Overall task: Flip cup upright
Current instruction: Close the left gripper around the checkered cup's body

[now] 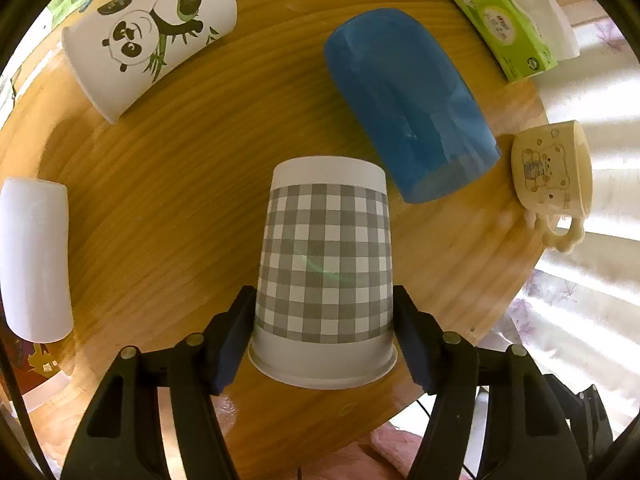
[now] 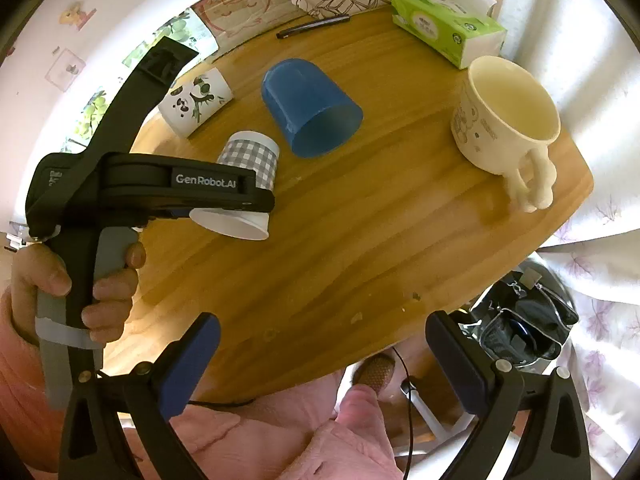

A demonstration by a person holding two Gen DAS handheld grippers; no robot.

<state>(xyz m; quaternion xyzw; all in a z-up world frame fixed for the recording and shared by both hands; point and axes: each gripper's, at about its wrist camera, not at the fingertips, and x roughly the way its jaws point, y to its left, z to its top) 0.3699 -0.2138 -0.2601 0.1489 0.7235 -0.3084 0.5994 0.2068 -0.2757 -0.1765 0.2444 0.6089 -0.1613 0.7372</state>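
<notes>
A grey-and-white checked paper cup [image 1: 324, 268] is held between the pads of my left gripper [image 1: 324, 336], near its rim. Its base points away from the camera. In the right wrist view the same cup [image 2: 246, 184] hangs tilted just above the table, rim low, partly hidden by the left gripper's body [image 2: 160, 184]. My right gripper [image 2: 320, 360] is open and empty over the table's near edge.
On the round wooden table [image 2: 360, 240] a blue cup [image 2: 312, 108] and a panda cup [image 2: 196, 102] lie on their sides. A cream mug [image 2: 504, 120] stands upright at the right. A green tissue pack [image 2: 444, 32] and a pen [image 2: 312, 26] are at the back. A white cup [image 1: 34, 256] lies at the left.
</notes>
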